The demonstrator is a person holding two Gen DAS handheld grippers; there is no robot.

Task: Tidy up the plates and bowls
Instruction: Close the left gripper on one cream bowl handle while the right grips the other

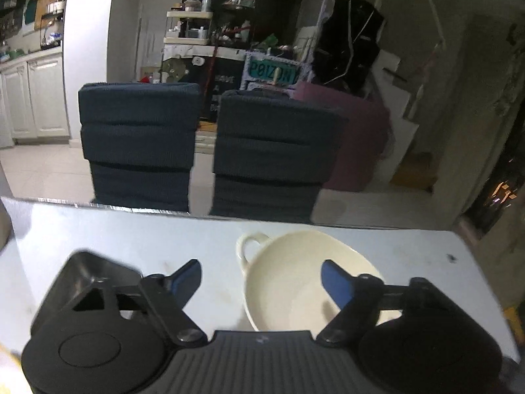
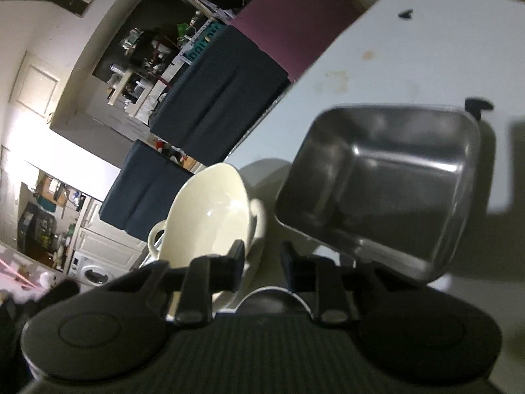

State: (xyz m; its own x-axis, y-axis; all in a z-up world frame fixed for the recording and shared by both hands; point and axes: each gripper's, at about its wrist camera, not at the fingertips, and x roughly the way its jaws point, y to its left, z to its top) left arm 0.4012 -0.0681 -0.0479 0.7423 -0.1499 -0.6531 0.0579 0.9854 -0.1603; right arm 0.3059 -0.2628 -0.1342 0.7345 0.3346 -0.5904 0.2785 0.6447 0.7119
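Note:
In the left wrist view a cream bowl (image 1: 288, 279) with a loop handle sits on the white table (image 1: 131, 233). My left gripper (image 1: 262, 277) is open around the bowl's left rim, with one blue pad over the table and the other above the bowl's inside; neither pad touches it. In the right wrist view, which is strongly rolled, a cream two-handled bowl (image 2: 210, 210) rests beside a steel rectangular container (image 2: 384, 190). My right gripper (image 2: 262, 262) has narrow jaws at the bowl's near rim. Its left finger lies over the inside and a pale gap remains by the other finger.
A dark steel container (image 1: 88, 275) lies left of my left gripper. Two dark blue chairs (image 1: 141, 138) stand along the table's far edge, with a purple panel (image 1: 357, 138) behind them. A white plate rim (image 2: 272, 290) shows just under my right gripper. Cluttered shelves fill the room beyond.

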